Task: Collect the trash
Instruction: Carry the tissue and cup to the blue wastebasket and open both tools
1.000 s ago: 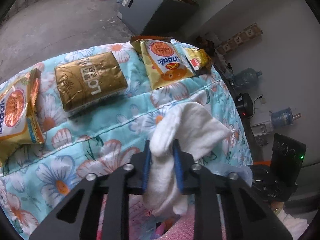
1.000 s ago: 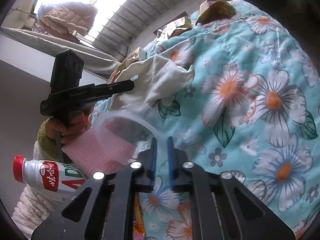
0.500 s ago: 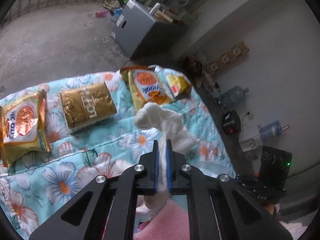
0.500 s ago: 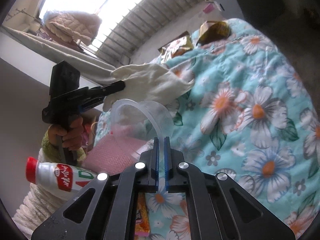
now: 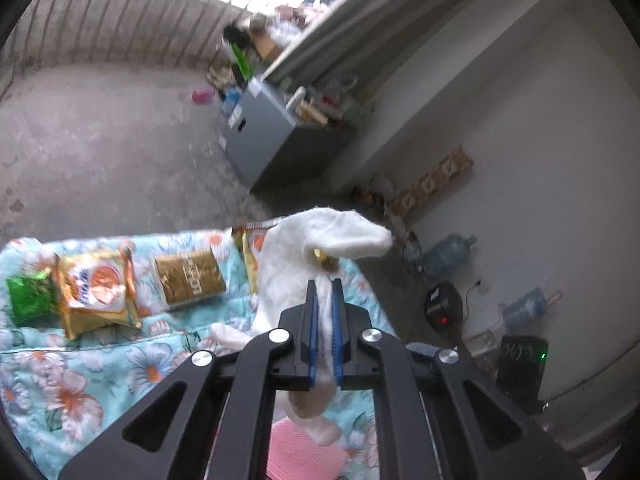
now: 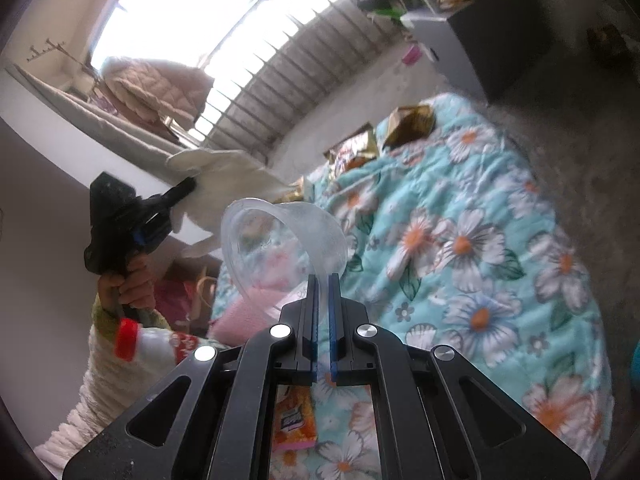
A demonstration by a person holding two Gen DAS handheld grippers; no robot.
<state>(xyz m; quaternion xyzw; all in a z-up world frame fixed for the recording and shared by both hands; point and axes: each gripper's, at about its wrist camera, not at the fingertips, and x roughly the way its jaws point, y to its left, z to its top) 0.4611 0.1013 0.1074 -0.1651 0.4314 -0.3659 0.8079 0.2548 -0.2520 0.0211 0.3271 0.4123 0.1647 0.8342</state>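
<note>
Floral quilt (image 5: pixel 100 364) in turquoise with white and orange daisies, spread over bare concrete floor (image 5: pixel 100 140). Grey box (image 5: pixel 260 140) well beyond the quilt, open top crammed with rolled and boxed clutter. Railing of vertical bars (image 5: pixel 120 24) along the far edge, bright daylight behind. Two large water jugs (image 5: pixel 448 254) lying near the pale wall, a small black device with a red light (image 5: pixel 442 308) between them. Padded beige bedding (image 6: pixel 156 88) draped over a ledge.
</note>
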